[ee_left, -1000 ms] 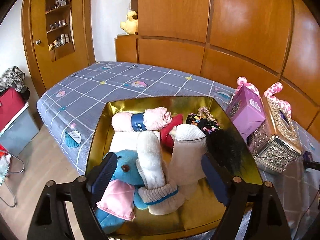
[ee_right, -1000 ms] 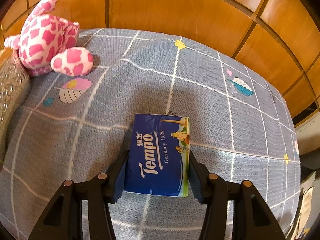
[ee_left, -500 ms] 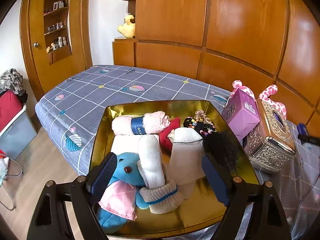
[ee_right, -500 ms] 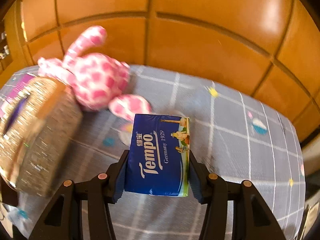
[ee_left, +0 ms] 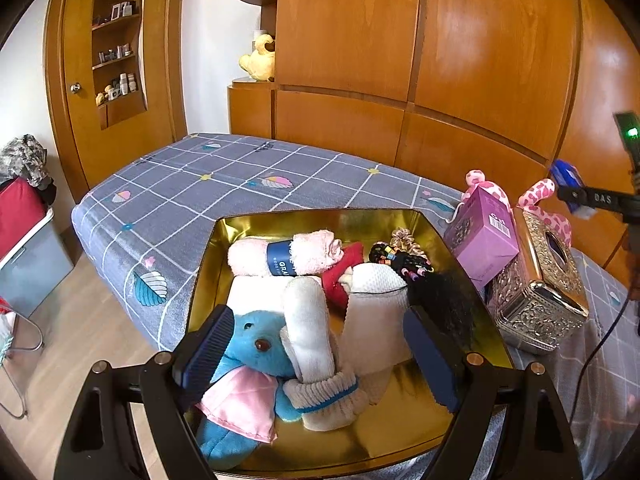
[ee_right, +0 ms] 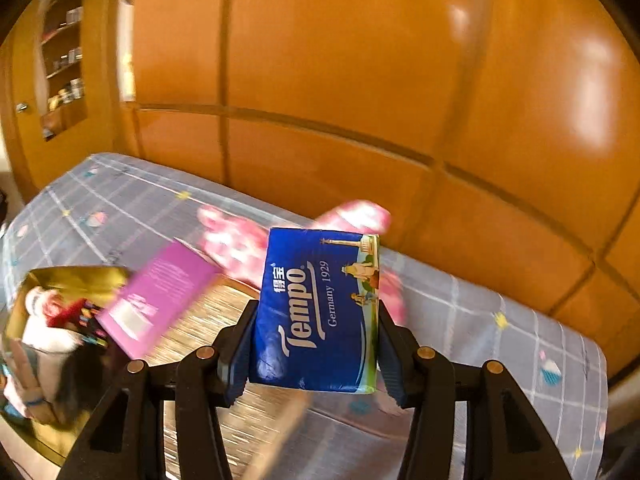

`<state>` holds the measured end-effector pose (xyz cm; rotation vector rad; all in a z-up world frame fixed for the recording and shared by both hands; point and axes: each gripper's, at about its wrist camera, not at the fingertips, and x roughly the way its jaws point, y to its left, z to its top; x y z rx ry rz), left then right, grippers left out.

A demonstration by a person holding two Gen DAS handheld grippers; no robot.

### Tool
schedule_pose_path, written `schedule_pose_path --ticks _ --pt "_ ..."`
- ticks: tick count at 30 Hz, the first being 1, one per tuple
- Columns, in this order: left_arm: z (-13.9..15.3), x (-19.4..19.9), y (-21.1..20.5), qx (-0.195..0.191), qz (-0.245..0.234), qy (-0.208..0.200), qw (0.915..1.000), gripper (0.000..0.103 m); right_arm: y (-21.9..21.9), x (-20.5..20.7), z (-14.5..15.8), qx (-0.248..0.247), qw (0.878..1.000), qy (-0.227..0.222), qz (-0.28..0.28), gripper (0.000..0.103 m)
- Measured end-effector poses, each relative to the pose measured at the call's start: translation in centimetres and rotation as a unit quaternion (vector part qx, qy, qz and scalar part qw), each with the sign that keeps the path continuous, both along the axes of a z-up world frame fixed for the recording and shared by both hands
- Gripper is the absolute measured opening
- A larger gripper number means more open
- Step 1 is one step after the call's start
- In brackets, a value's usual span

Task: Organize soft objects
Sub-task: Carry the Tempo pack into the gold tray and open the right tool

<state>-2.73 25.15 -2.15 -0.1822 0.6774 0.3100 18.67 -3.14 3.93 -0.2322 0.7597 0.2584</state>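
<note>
The right gripper (ee_right: 316,344) clamps a tissue pack (ee_right: 318,308) above the bed; the crowded gold tray (ee_left: 208,264) lies at 9 o'clock, so the pack may land on its rim; the left gripper (ee_left: 320,356) hovers wide open, empty.

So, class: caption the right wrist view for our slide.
Right gripper carries a blue Tempo tissue pack above the bed.

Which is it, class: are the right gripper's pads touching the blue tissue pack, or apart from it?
Touching. The right wrist view shows the right gripper with both pads pressed flat against the sides of the blue tissue pack, holding it clear above the bed.
</note>
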Motion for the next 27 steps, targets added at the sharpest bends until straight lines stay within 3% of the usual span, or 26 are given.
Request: schedule_pose_path --ticks 10,20,27 --pt "-0.2 -0.1 2.8 -0.009 0.048 -0.002 0.9988 0.088 10.1 -4.3 -1.2 0.020 0.990 0.021 0.137 0.054" --pt "-0.4 -0.2 4.9 -0.013 0.082 0.001 0.9966 0.091 16.8 -9.9 -7.1 0.063 0.959 0.152 0.232 0.054" --pt "-0.8 0.1 4.2 -0.008 0.071 0.007 0.9974 0.094 20.3 -8.6 -10.1 0.010 0.970 0.133 0.205 0.054"
